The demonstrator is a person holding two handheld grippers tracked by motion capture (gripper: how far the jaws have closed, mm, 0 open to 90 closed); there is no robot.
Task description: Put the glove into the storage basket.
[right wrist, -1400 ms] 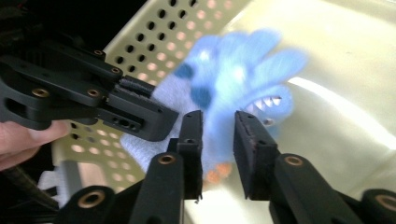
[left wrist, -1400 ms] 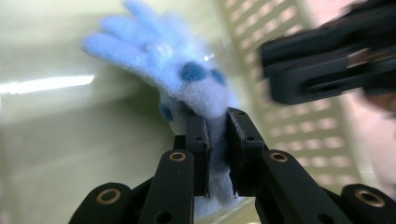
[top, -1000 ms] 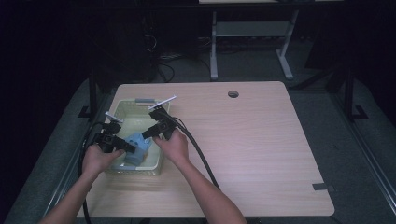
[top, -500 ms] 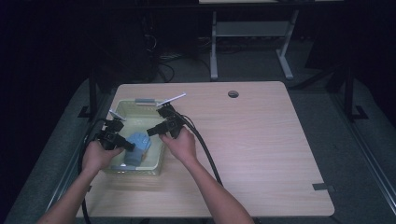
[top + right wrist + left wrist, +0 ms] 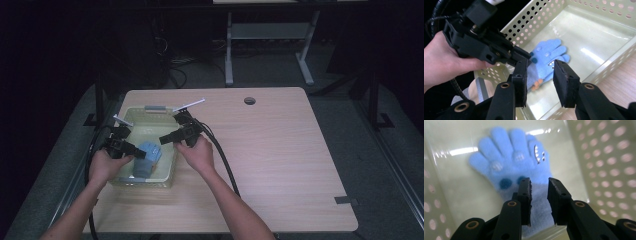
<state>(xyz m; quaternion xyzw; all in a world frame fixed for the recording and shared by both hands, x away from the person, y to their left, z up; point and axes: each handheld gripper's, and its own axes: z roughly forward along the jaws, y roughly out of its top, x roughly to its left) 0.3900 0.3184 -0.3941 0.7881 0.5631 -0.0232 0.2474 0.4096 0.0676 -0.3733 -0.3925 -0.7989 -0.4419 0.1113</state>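
Observation:
A fuzzy blue glove [image 5: 149,151] lies flat on the floor of a pale perforated basket [image 5: 145,183], fingers spread. In the left gripper view the glove [image 5: 516,160] has dark and pale dots, and its grey cuff runs under my left gripper [image 5: 539,182]. That gripper's jaws have just been opening and stand a little apart above the cuff, pads off it. My right gripper [image 5: 540,63] hovers over the basket's right rim, its jaws also just opening, with nothing between them. It looks down on the glove [image 5: 546,56] and on the left gripper [image 5: 525,55].
The basket wall [image 5: 609,157] is full of round holes and has grey handles at both ends. It stands at the left of a wooden table [image 5: 280,150] with a cable hole [image 5: 249,100]. Black cables trail from both grippers toward the front edge.
My right gripper has drawn back from the glove toward the basket's right rim and a little upward. The left gripper stays over the glove, which now lies flat.

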